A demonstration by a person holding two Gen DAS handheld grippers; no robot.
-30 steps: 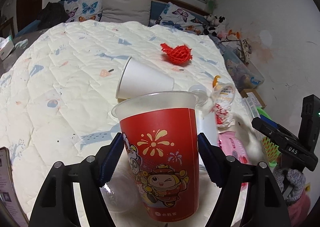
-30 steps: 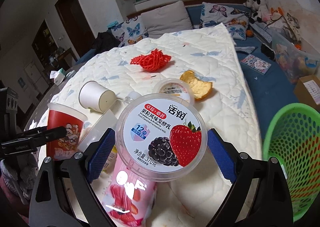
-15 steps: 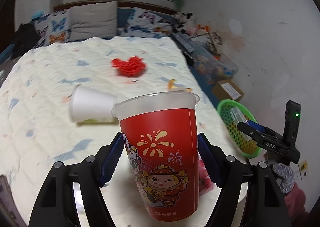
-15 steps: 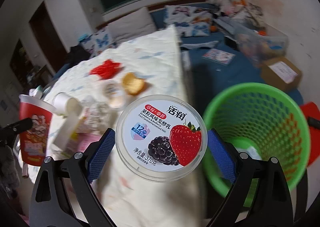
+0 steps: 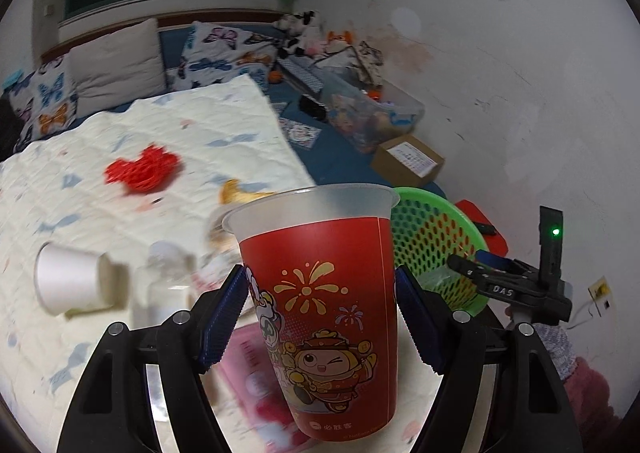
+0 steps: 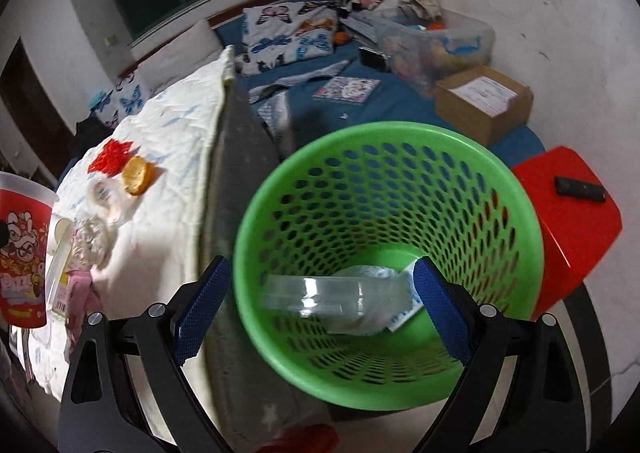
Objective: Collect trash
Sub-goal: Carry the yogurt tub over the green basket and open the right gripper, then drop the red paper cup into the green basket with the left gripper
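Observation:
My left gripper is shut on a red printed plastic cup, held upright above the bed's edge; the same cup shows at the left of the right wrist view. My right gripper stands open directly over the green mesh basket, with nothing between its pads. A clear plastic container and a white-blue wrapper lie inside the basket. The yogurt tub is not in view. On the quilt lie a white paper cup, red foam netting and an orange peel.
The basket stands on the floor beside the bed's corner. To its right is a red stool with a black remote. Behind it are a cardboard box and a clear storage bin.
Both grippers have swung right from the quilt toward the basket. The yogurt tub that sat between the right jaws is gone from them. The left still holds the red cup.

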